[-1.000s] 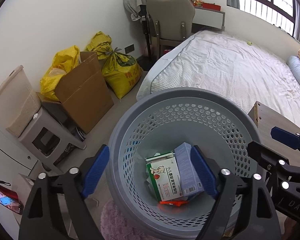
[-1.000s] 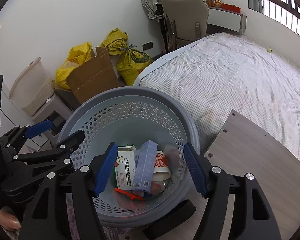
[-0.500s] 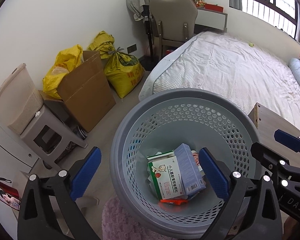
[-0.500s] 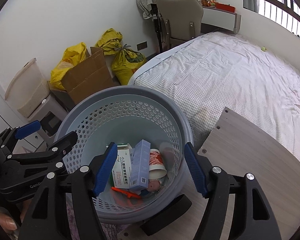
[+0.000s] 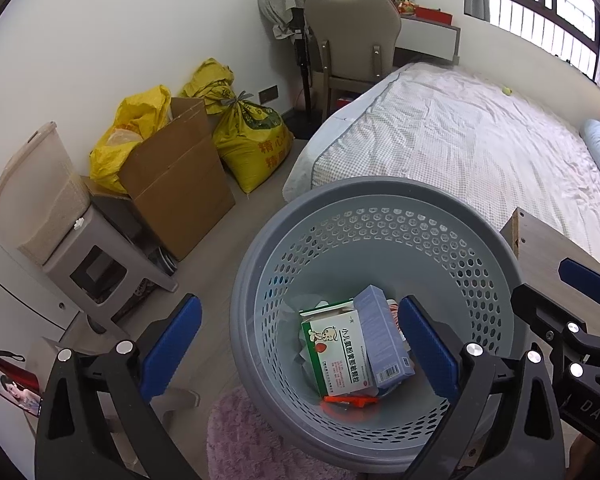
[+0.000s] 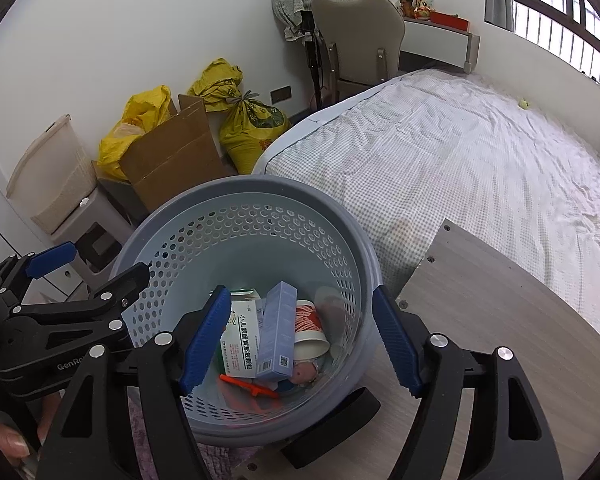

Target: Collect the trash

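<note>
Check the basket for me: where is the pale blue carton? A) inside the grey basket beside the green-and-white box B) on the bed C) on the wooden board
A: the blue carton lies in the basket against the green-and-white box.

My left claw (image 5: 300,346) is hanging over the grey perforated basket (image 5: 380,216), its jaws having just been opening, now spread wide with nothing gripped. Down inside, a green-and-white medicine box (image 5: 336,354) is lying next to a pale purple box (image 5: 382,340), with an orange bit (image 5: 350,400) under them. My right claw (image 5: 580,280) is poking in at the right edge. A cardboard box (image 5: 176,172) and yellow sacks (image 5: 256,144) are sitting by the wall.
</note>
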